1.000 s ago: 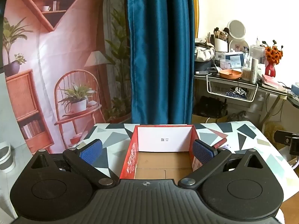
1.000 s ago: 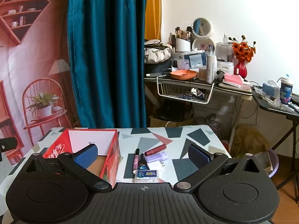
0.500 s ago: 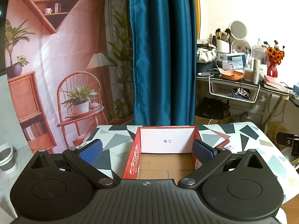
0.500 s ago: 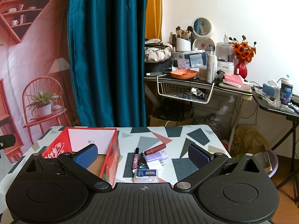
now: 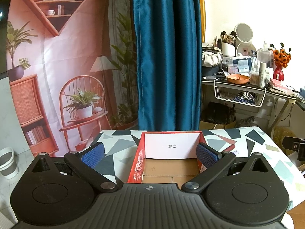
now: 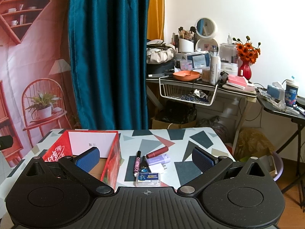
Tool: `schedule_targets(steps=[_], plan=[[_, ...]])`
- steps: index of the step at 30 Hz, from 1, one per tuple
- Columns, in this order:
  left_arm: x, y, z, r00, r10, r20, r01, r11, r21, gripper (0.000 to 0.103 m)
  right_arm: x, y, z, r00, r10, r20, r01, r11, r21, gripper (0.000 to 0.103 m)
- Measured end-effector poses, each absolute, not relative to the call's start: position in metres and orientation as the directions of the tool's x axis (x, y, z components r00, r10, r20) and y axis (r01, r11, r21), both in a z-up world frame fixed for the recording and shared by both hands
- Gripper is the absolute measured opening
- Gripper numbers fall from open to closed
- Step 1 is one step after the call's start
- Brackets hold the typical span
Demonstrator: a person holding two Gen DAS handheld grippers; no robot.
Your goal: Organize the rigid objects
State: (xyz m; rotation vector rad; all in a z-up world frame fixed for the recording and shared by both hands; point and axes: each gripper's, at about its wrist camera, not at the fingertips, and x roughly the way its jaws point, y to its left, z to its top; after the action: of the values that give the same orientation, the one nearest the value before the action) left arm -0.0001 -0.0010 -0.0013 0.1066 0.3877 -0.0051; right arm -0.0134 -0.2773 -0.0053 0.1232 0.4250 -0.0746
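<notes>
Your patterned table (image 6: 198, 135) carries the red box (image 5: 140, 158), empty, straight ahead between your left gripper (image 5: 150, 152)'s spread fingers. Your right gripper (image 6: 145, 159), also spread and empty-handed, frames the cluster beside it: lipstick (image 6: 157, 152), charger (image 6: 156, 168), pen (image 6: 137, 162).

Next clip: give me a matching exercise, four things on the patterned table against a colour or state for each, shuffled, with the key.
Things:
1. red box
2. lipstick tube
3. charger plug
4. left gripper

Colour or state:
A. white
B. open, holding nothing
C. dark red, lying on its side
D. open-topped, nothing visible inside

Pairs: 1-D, 2-C, 3-A, 4-B
</notes>
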Motion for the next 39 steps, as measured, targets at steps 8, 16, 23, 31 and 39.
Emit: schedule_targets(steps=[8,16,23,31,39], plan=[[-0.0009,-0.0002,-0.0014,0.927,0.019,-0.374,0.02,0.995,0.102,0.103,-0.0125,-0.2785,-0.006,0.909,-0.047,-0.415,0.098,0.99,0.101,0.103],[-0.0006,0.0007,-0.0017,0.927,0.02,-0.376,0.019,0.995,0.101,0.103,-0.0126,-0.2779,-0.0062,0.908,-0.047,-0.416,0.097,0.99,0.1,0.103],[-0.0001,0.0003,-0.0025,0.927,0.024,-0.374,0.014,0.995,0.098,0.103,-0.0139,-0.2818,-0.0038,0.91,-0.049,-0.412,0.099,0.99,0.099,0.103],[0.0003,0.0001,-0.0025,0.927,0.024,-0.374,0.014,0.995,0.096,0.103,-0.0139,-0.2792,-0.0037,0.909,-0.05,-0.413,0.099,0.99,0.098,0.103],[0.0002,0.0,-0.0025,0.926,0.022,-0.376,0.014,0.996,0.093,0.103,-0.0138,-0.283,-0.0054,0.909,-0.051,-0.413,0.099,0.991,0.095,0.103]])
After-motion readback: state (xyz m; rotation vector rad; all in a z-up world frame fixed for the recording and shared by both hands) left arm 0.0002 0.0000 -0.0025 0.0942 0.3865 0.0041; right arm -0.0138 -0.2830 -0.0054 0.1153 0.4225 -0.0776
